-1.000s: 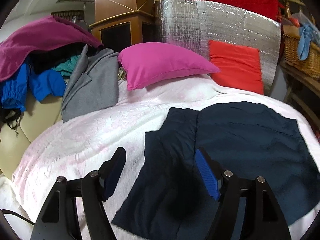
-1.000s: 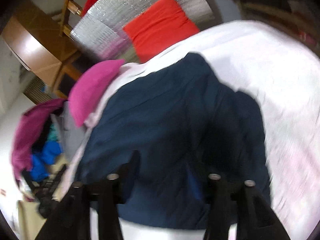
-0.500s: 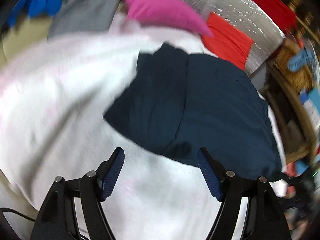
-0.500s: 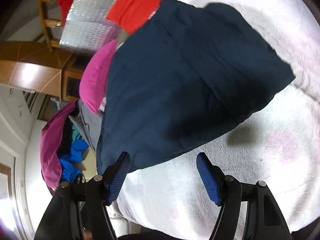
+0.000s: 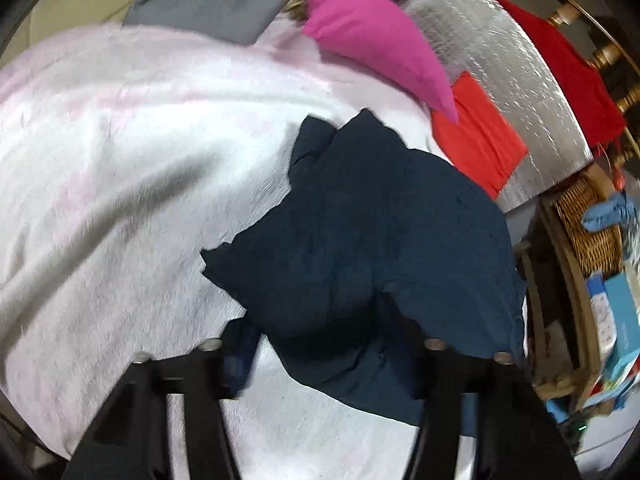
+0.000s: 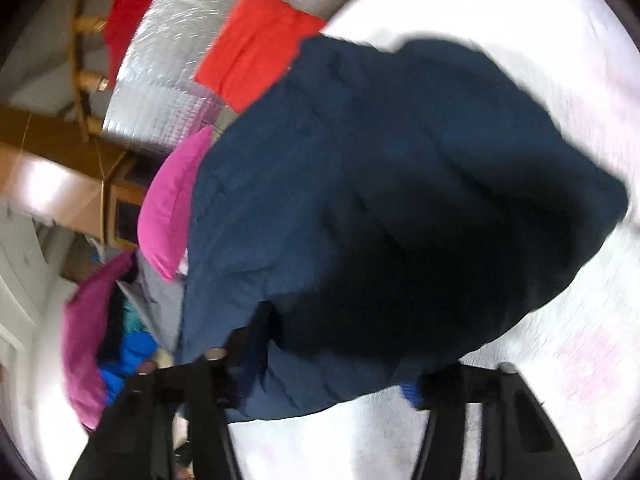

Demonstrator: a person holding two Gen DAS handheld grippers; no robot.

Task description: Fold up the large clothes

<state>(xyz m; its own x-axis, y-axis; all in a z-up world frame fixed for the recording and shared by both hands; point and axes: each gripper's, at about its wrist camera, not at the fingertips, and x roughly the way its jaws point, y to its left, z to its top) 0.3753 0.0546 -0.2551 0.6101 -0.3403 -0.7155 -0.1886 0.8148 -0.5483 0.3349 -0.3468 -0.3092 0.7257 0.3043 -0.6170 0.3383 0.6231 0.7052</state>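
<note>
A navy garment [image 5: 380,240] lies bunched on the white and pink blanket [image 5: 120,160] of a bed. My left gripper [image 5: 320,344] straddles its near edge. The jaws are closing with a hump of cloth between them and a wide gap between the pads. The left pad shows blue beside the cloth, and the right finger is partly covered. In the right wrist view the same garment [image 6: 380,180] fills the middle. My right gripper [image 6: 332,368] is also closing, with the cloth's near edge between its fingers.
A pink pillow [image 5: 368,40] and a red pillow [image 5: 480,144] lean on a silver foil board [image 5: 500,80] at the far end. A grey garment [image 5: 212,4] lies far left. A wicker basket [image 5: 588,224] stands right of the bed. A clothes pile [image 6: 88,340] sits beyond the bed's edge.
Both grippers have come down and rolled onto the garment's near edge. Their jaws have narrowed, and the flat cloth now humps up between the fingers.
</note>
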